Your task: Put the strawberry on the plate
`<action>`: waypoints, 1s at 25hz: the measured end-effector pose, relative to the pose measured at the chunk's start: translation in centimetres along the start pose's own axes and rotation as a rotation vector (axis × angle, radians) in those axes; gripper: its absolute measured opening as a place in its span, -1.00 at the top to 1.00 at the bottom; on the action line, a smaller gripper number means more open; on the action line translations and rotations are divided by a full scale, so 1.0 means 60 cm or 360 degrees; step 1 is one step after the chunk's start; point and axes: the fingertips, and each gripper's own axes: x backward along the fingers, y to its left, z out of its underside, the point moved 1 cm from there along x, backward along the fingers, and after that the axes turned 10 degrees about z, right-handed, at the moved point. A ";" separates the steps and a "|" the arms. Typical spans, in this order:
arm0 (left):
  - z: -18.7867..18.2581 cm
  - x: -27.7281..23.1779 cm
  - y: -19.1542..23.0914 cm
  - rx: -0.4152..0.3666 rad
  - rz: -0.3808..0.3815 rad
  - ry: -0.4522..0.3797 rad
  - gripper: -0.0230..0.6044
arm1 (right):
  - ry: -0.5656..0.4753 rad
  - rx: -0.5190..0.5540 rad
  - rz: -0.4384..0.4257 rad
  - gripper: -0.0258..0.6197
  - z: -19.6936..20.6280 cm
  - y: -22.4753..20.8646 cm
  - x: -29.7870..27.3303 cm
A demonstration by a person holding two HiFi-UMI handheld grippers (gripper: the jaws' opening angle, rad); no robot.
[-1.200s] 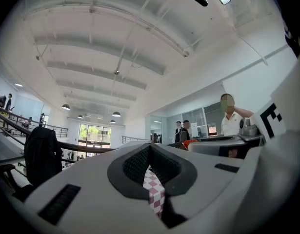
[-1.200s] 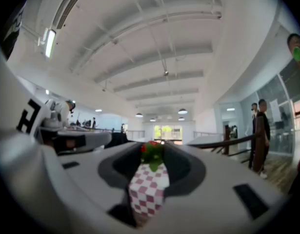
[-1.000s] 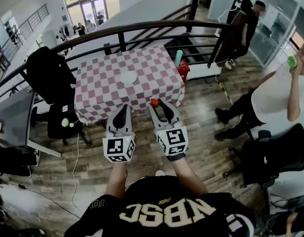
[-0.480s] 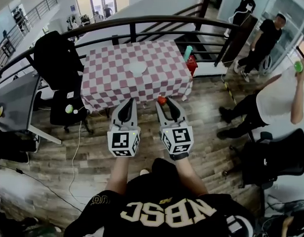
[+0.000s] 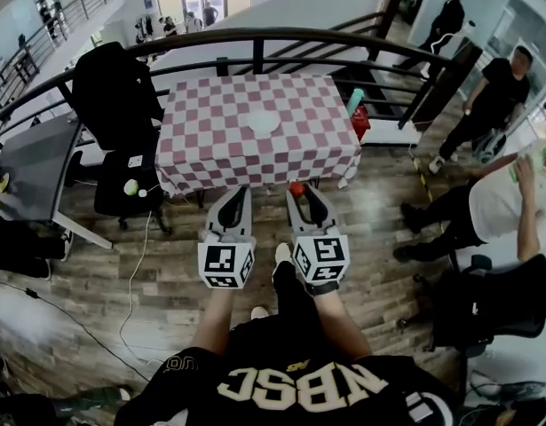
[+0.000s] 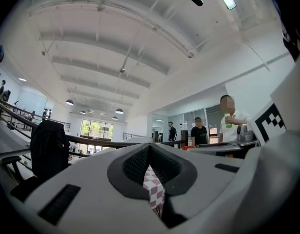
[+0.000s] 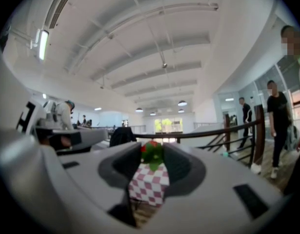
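Red-and-white checked cloth is covering the table point(image 5: 210, 136), which is showing larger and nearer to the two tools than a second ago, its near edge now just ahead of their tips. The white plate point(image 5: 262, 122) is lying near the table's middle. The right tool point(image 5: 299, 195) is still pinching the strawberry point(image 5: 296, 187) at its tips, over the wooden floor point(image 5: 166, 264) and short of the table. The left tool point(image 5: 238, 195) is staying closed on nothing, just beside it.
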 end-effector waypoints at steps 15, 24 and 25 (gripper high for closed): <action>0.025 -0.255 0.186 -0.0079 -0.0040 0.0042 0.88 | -0.0039 -0.0022 -0.0184 0.46 -0.017 -0.070 -0.356; 0.032 -0.483 0.285 -0.0102 -0.0032 0.0092 0.88 | -0.0023 0.0013 -0.0265 0.46 -0.051 -0.160 -0.577; 0.036 -0.506 0.290 -0.0102 -0.0023 0.0098 0.88 | -0.0014 0.0016 -0.0273 0.46 -0.050 -0.169 -0.595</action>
